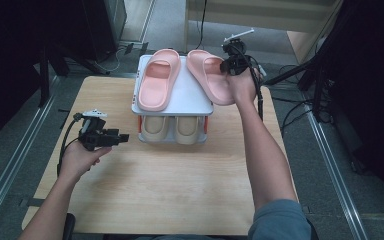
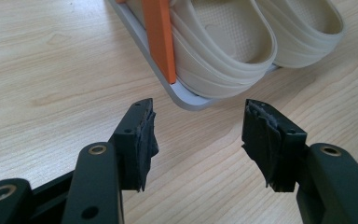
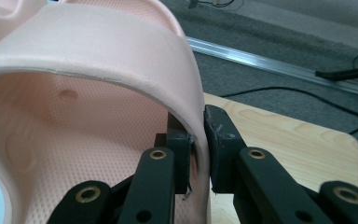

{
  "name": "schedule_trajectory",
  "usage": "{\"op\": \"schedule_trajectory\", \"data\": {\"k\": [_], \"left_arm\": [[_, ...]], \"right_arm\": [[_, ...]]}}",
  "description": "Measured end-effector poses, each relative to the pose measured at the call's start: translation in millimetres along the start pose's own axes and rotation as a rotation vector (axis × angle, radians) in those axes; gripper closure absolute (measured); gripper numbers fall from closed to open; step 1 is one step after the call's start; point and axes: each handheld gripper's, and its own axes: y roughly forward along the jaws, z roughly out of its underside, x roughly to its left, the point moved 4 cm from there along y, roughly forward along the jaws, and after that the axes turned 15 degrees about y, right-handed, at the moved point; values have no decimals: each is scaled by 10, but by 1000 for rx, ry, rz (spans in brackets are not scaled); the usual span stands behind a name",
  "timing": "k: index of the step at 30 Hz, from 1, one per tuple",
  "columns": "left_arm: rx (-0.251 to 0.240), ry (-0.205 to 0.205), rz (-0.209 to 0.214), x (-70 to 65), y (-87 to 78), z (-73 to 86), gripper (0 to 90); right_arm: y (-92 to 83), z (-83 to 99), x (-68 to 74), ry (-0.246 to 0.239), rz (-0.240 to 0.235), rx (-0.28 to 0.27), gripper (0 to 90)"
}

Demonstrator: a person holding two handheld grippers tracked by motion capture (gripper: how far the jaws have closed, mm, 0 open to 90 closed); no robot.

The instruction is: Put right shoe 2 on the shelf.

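Observation:
A pink slipper (image 1: 156, 85) lies on the left half of the grey top shelf (image 1: 190, 100) of a small two-level rack. A second pink slipper (image 1: 207, 75) sits angled over the shelf's right half, its heel past the shelf edge. My right gripper (image 1: 231, 66) is shut on it; in the right gripper view the jaws (image 3: 198, 140) pinch the side wall of that pink slipper (image 3: 98, 56), by its strap. Whether the slipper rests on the shelf I cannot tell. My left gripper (image 1: 125, 137) stands open over the table left of the rack, with nothing between its fingers (image 2: 198, 135).
Two beige slippers (image 1: 155, 127) (image 1: 187, 129) fill the lower shelf; in the left gripper view they (image 2: 219, 51) sit behind an orange post (image 2: 161, 37) on the grey bottom tray (image 2: 186, 98). Bare wooden table (image 1: 155, 190) spreads in front. Cables and metal rails run on the floor around.

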Motion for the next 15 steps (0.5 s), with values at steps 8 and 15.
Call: {"op": "schedule_trajectory", "data": {"k": [8,15], "left_arm": [[-1,2,1,1,0,-1,443],[11,6,-1,2,17,6,446]], "right_arm": [[40,-26,157,-14,13,7,783],[39,3,296,-37,-12,16,756]]}}
